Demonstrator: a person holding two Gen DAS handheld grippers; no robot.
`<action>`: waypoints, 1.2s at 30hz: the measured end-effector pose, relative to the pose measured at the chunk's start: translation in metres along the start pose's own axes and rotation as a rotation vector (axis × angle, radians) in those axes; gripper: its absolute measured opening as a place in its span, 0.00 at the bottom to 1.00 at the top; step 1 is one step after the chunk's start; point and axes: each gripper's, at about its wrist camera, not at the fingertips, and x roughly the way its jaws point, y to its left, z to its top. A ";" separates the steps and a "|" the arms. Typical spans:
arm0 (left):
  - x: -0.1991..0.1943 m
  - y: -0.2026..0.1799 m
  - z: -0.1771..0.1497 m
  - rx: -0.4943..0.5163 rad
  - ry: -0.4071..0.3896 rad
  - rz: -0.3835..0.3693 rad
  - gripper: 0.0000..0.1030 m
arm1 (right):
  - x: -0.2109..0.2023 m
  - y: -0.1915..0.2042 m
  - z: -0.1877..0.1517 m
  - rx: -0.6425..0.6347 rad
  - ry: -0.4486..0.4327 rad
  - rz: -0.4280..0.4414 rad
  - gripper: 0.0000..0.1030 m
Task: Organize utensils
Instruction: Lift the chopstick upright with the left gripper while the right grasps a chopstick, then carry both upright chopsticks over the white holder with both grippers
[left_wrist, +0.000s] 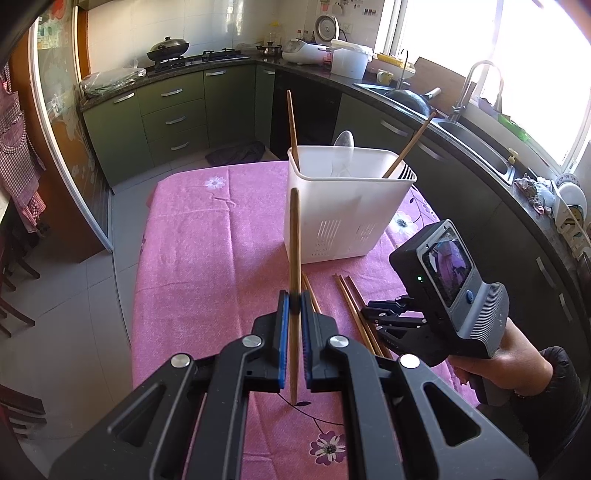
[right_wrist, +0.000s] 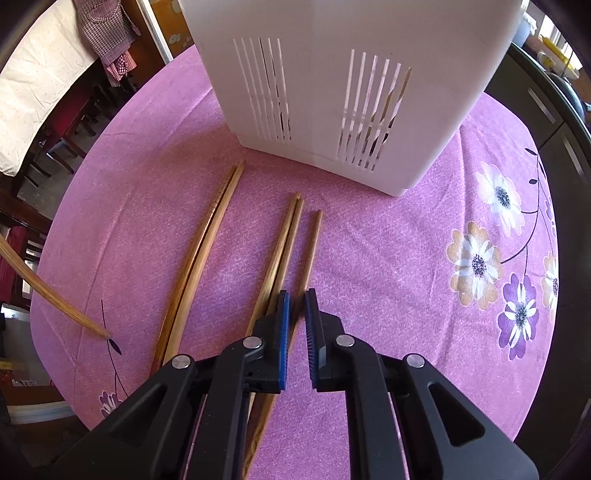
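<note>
My left gripper is shut on a wooden chopstick, which stands nearly upright in front of the white slotted utensil holder. The holder contains two chopsticks and a spoon. In the right wrist view my right gripper is down at the pink cloth. Its blue pads are closed to a narrow gap around a single chopstick. A pair of chopsticks lies just left of it, and another pair lies further left. The holder stands right behind them. The left-held chopstick's tip shows at the left.
The table carries a pink flowered cloth and its edges drop to a tiled floor on the left. Dark kitchen counters with a sink run along the right. A person's hand holds the right gripper. Wooden chairs stand beyond the table.
</note>
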 end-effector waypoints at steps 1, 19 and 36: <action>0.000 0.001 0.000 0.000 -0.001 -0.001 0.06 | 0.000 0.000 0.000 0.004 -0.006 0.000 0.07; -0.013 -0.001 -0.008 0.022 -0.018 0.013 0.06 | -0.159 -0.023 -0.049 0.021 -0.424 0.046 0.06; -0.026 -0.005 -0.015 0.038 -0.037 0.011 0.06 | -0.182 -0.030 -0.076 0.034 -0.476 0.063 0.06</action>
